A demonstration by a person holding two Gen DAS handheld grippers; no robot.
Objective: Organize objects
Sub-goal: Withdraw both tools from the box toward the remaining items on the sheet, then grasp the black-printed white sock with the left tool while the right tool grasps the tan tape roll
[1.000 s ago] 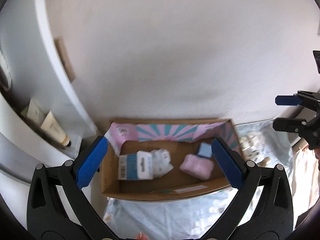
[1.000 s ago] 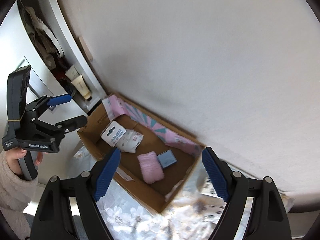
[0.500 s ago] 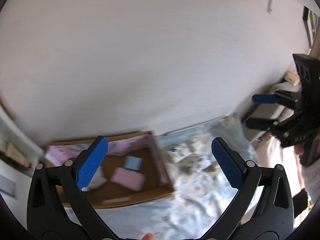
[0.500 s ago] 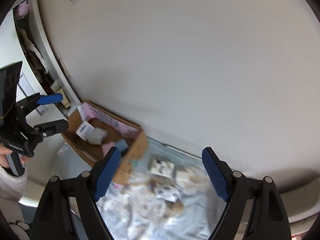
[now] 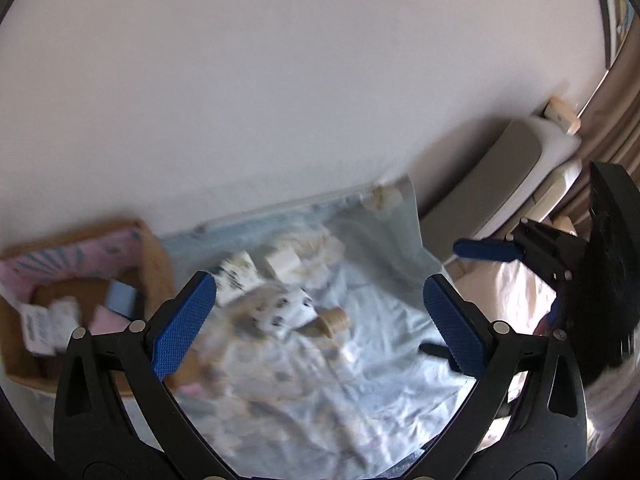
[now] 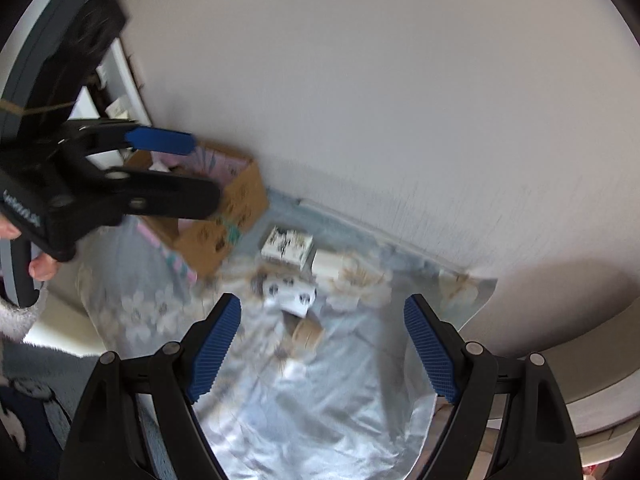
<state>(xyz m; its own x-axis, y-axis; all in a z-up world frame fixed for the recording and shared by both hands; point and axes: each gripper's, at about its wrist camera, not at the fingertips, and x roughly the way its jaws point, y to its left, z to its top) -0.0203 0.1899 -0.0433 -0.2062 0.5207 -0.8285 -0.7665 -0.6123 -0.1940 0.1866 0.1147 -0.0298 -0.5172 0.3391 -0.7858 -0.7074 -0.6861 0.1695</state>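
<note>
A cardboard box with a pink-lined flap sits at the left on a pale blue floral cloth; it holds a pink pad, a blue pad and a white packet. Loose on the cloth lie a white box with dark prints, a patterned box, a cream box and a tan roll. My left gripper is open and empty above them. My right gripper is open and empty over the same pile; the box lies to its left.
A white wall rises behind the cloth. A grey and white cushioned seat stands at the right by brown curtains. A white shelf unit stands left of the box. The other gripper shows in each view.
Both grippers have swung right, away from the cardboard box and over the pile of loose items on the cloth. Both stay open and empty. The views are motion-blurred.
</note>
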